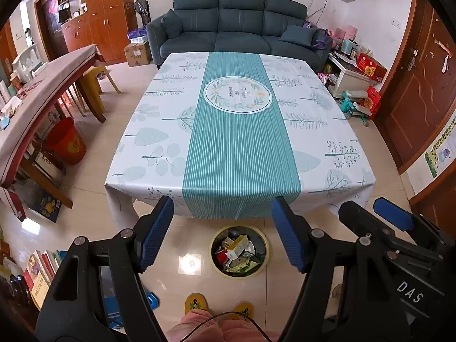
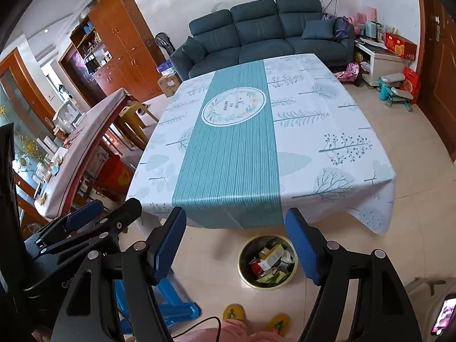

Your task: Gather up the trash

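Standing upright, mouth up: trash bin [image 1: 238, 252] | box [image 1: 237, 245] inside, perhaps flat

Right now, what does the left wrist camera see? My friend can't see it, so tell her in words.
A round bin full of trash sits on the tiled floor, seen between the left gripper's open blue fingers, which hold nothing. Just beyond stands a table under a teal-striped tablecloth with nothing on it, and a dark sofa behind.
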A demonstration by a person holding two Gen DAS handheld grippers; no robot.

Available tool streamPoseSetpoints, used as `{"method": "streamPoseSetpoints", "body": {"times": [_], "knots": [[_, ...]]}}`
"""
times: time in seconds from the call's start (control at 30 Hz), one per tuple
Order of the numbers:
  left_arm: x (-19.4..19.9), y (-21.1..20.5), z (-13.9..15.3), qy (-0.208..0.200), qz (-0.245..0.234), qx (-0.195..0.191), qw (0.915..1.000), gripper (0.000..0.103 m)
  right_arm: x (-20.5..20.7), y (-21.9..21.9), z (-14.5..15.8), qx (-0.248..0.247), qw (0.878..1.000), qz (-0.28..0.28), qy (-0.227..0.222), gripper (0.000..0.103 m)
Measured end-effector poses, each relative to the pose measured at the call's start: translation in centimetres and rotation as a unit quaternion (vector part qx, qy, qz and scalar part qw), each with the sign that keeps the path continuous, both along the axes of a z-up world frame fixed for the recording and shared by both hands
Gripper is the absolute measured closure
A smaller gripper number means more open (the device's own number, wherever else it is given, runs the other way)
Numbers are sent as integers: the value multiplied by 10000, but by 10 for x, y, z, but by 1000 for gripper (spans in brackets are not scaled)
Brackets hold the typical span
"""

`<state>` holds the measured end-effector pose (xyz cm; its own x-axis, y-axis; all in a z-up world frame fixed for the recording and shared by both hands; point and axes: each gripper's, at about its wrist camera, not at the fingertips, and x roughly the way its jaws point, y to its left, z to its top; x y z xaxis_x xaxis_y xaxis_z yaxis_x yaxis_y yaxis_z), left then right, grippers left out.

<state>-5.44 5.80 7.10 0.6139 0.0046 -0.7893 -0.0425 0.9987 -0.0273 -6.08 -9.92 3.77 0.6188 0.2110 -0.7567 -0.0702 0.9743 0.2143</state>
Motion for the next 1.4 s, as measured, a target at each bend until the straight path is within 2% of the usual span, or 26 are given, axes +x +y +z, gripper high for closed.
{"method": "streamPoseSetpoints", "body": {"times": [1.4], "knots": [[-7, -4, 4, -13, 8, 20, 10000, 35, -9, -2, 4, -92, 9999, -72, -112, 30]]}}
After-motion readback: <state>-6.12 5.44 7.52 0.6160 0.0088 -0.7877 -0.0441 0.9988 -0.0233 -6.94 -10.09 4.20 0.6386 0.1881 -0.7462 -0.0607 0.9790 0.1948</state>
